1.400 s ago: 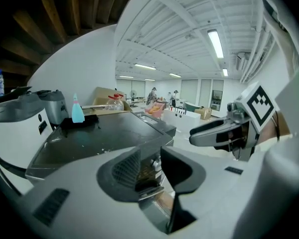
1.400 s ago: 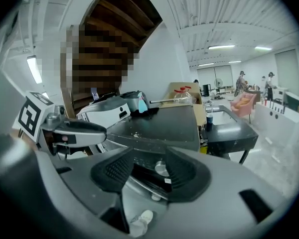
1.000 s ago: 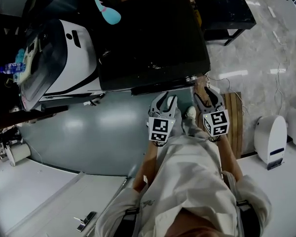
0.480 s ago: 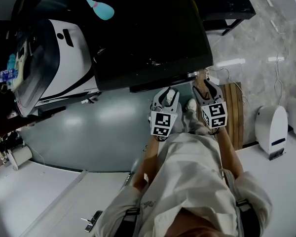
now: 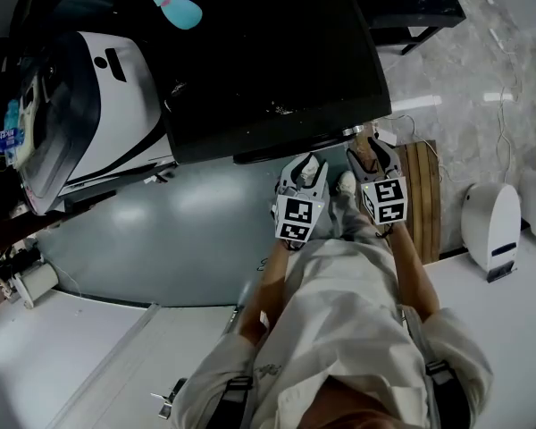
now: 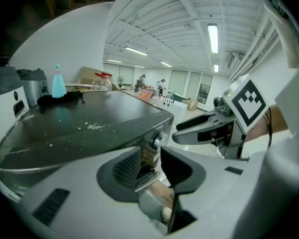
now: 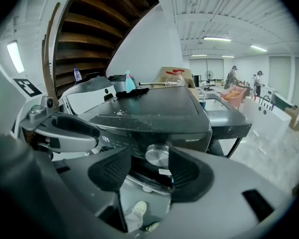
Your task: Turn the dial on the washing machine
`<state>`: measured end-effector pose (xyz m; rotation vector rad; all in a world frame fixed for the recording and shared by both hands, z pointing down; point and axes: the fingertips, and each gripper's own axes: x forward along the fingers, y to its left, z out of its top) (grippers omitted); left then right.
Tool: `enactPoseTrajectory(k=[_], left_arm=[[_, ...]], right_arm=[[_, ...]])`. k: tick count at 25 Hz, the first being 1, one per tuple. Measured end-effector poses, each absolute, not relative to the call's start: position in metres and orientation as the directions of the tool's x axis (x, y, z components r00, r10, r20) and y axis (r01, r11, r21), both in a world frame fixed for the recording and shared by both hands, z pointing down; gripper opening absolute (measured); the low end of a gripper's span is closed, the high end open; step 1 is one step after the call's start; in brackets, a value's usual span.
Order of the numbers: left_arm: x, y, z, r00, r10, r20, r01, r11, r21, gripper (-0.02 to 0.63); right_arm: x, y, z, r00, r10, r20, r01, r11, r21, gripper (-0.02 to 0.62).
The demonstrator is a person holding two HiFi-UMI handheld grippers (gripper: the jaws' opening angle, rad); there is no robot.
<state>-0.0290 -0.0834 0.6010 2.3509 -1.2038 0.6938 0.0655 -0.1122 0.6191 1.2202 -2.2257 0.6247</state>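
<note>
Fingers of the right gripper stand apart, having just been opening. They frame the washing machine's dial with a clear gap on either side, neither pad pressing on it. The dial is a round, flat-faced silver knob with a brushed metal sheen. It juts from the dark front panel near the machine's right front corner. Alongside, the left gripper has its fingers a narrow gap apart with nothing gripped, and the same dial glints just beyond their tips. The washing machine is black, its flat lid flecked with white crumbs. At the lid's far left corner a pale blue bottle stands beside a dark bundle.
</note>
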Motion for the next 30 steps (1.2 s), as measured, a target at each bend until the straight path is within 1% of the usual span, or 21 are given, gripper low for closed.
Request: enactPoseTrajectory(k=[11, 16, 30], left_arm=[[-0.024, -0.09, 0.619, 0.52, -0.597, 0.61, -0.816, -0.558, 0.15, 0.132], [-0.022, -0.092, 0.622, 0.524, -0.591, 0.614, -0.812, -0.565, 0.148, 0.132], [-0.021, -0.09, 0.624, 0.523, -0.586, 0.619, -0.812, -0.564, 0.153, 0.132]], right_arm=[[0.068, -0.124, 0.644, -0.424, -0.621, 0.66, -0.884, 0.442, -0.152, 0.259], [0.066, -0.13, 0.653, -0.424, -0.616, 0.664, -0.891, 0.416, -0.183, 0.278], [0.065, -0.145, 0.671, -0.402, -0.617, 0.677, -0.907, 0.372, -0.198, 0.284]])
